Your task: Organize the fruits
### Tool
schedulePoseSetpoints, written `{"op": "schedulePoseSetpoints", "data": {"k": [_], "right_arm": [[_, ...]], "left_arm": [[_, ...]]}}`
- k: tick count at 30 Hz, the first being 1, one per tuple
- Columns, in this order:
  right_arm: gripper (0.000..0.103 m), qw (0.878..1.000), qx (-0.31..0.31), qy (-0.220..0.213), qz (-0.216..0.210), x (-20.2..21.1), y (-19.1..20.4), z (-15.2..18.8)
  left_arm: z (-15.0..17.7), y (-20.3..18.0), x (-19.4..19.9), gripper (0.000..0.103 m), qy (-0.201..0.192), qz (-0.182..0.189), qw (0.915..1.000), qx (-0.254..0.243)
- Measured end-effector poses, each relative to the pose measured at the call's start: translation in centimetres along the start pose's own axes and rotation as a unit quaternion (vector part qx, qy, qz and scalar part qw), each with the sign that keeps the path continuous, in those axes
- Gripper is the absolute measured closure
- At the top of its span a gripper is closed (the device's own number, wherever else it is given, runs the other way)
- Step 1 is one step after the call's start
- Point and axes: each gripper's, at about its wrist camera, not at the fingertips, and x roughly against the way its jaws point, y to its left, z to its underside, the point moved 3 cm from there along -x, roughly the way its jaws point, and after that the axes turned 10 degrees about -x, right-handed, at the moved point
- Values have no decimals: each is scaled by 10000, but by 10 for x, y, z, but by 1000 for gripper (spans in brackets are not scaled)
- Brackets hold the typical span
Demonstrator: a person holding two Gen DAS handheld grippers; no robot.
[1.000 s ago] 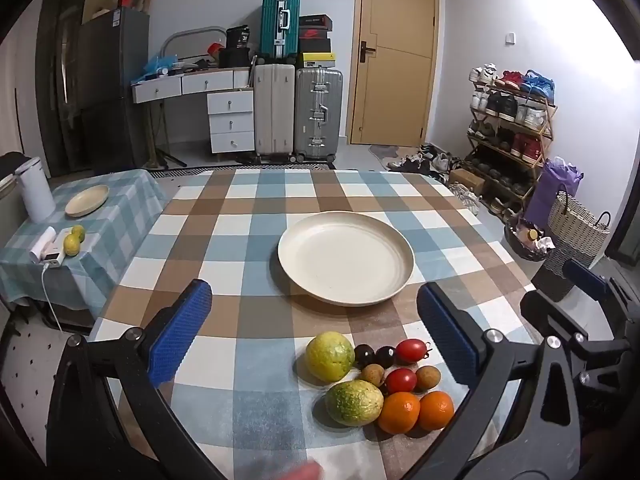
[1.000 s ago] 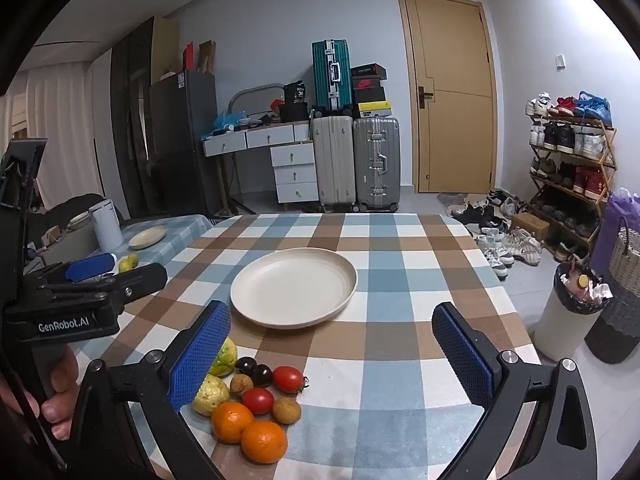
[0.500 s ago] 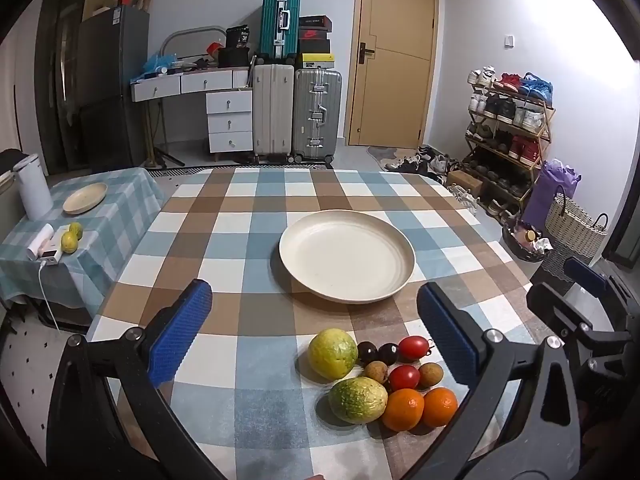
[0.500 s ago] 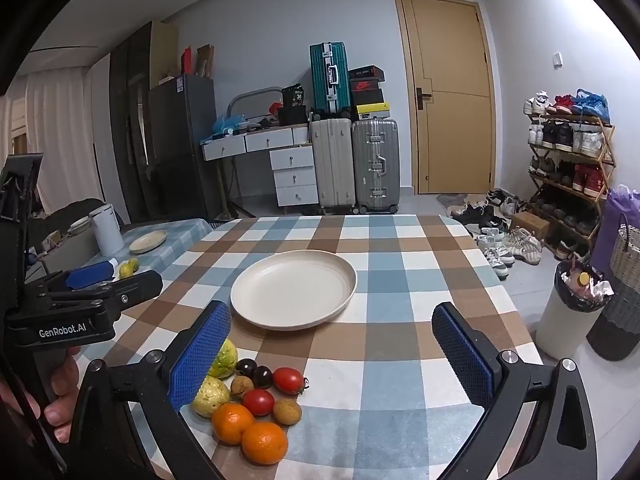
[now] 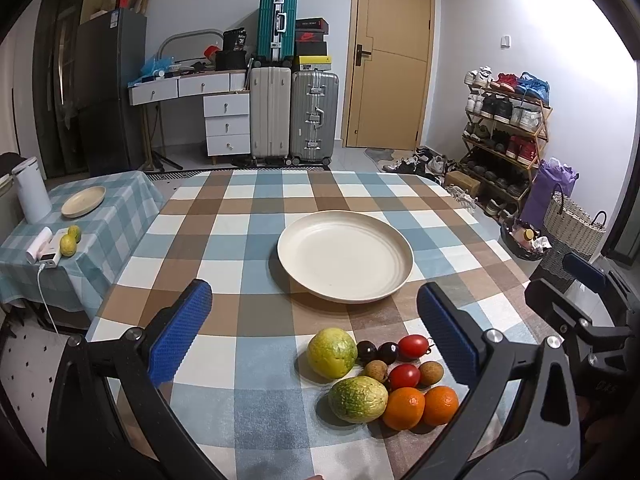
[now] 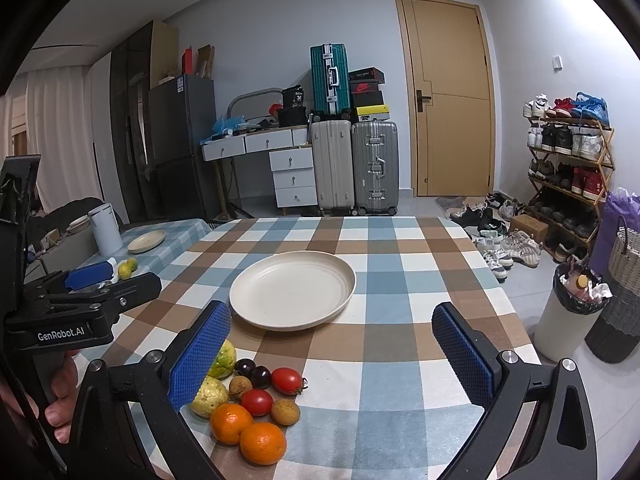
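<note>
While both tools hang above the near edge of the checked worktop (image 5: 256, 216), neither grips anything. The left hand-held gripper (image 5: 314, 328) has its blue fingers spread wide; the right hand-held gripper (image 6: 332, 352) is likewise spread, with nothing between the pads.

The fruit sits in one tight cluster on the worktop. Seen from the left hand-held gripper, it lies low and toward the right finger: a yellow-green guava (image 5: 332, 353), a second guava (image 5: 359, 399) nearer the camera, two dark plums (image 5: 378, 352), two red tomatoes (image 5: 414, 346), two brown longans (image 5: 431, 373) and two oranges (image 5: 404, 408) touching side by side. Seen from the right hand-held gripper, the same cluster lies just beside its left finger, which hides part of the guavas.

The cream plate (image 5: 345, 255) lies beyond the fruit, ahead of both hand-held grippers, apart from the cluster and with nothing on it.

A person's fingers (image 6: 60, 400) wrap the left tool's handle.
</note>
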Motion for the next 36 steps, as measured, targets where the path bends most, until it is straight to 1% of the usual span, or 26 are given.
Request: {"op": "schedulePoseSetpoints", "data": {"k": [26,28,36], "right_arm": [[0,10000,-5,6,-4,-1,1,0],[0,10000,-3,-4,-15,0,1,0],[0,10000,-5,-6,-10,0,1,0]], "left_arm": [[4,-2,-1,0,-16,31,10000,-30],[3,-1,0,0,-34,-8,10000,-34],[-2,-2,0,0,-92,20,9999,-43]]}}
